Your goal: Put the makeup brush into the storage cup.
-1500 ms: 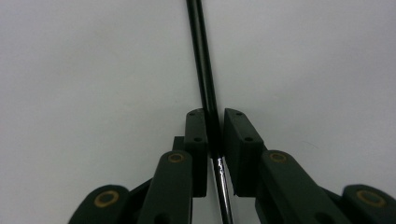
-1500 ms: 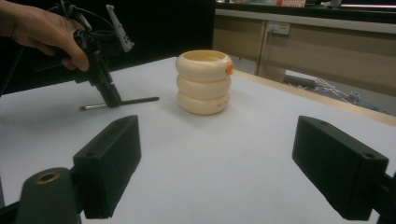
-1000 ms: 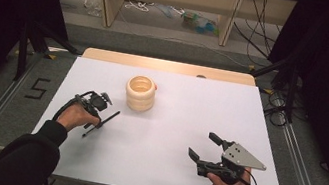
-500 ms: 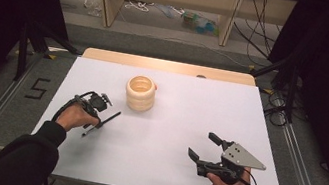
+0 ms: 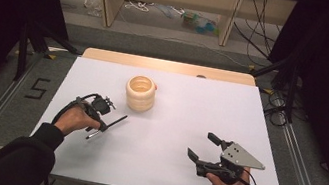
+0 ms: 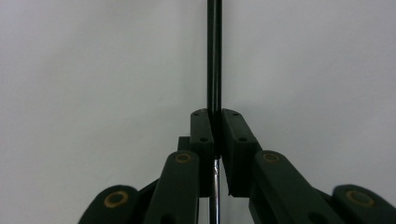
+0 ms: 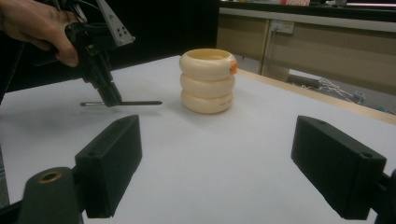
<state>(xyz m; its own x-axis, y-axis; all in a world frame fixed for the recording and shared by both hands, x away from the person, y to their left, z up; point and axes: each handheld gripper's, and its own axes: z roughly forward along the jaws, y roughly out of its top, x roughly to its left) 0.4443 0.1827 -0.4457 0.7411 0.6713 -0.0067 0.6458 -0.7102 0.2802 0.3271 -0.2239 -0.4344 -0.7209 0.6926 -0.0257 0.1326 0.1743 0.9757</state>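
Observation:
A thin black pen (image 5: 114,122) with a silver end lies almost flat on the white table (image 5: 189,112), left of centre. My left gripper (image 5: 102,126) points down at it and is shut on the pen (image 6: 214,56), which runs straight out between the closed jaws. In the left gripper view that gripper (image 6: 215,116) hides the pen's middle. A cream holder (image 5: 140,93) made of three stacked rings stands upright just beyond, with an orange dot (image 7: 232,67) at its rim. My right gripper (image 5: 202,146) rests near the front right, open and holding nothing, facing the holder (image 7: 208,81) and the left gripper (image 7: 112,98).
A bare wooden strip (image 5: 167,65) runs along the table's far edge. Behind it on the floor stand a wooden frame (image 5: 167,2), cables and clutter. Dark stands flank both sides. A "5" (image 5: 37,87) is marked on the floor at left.

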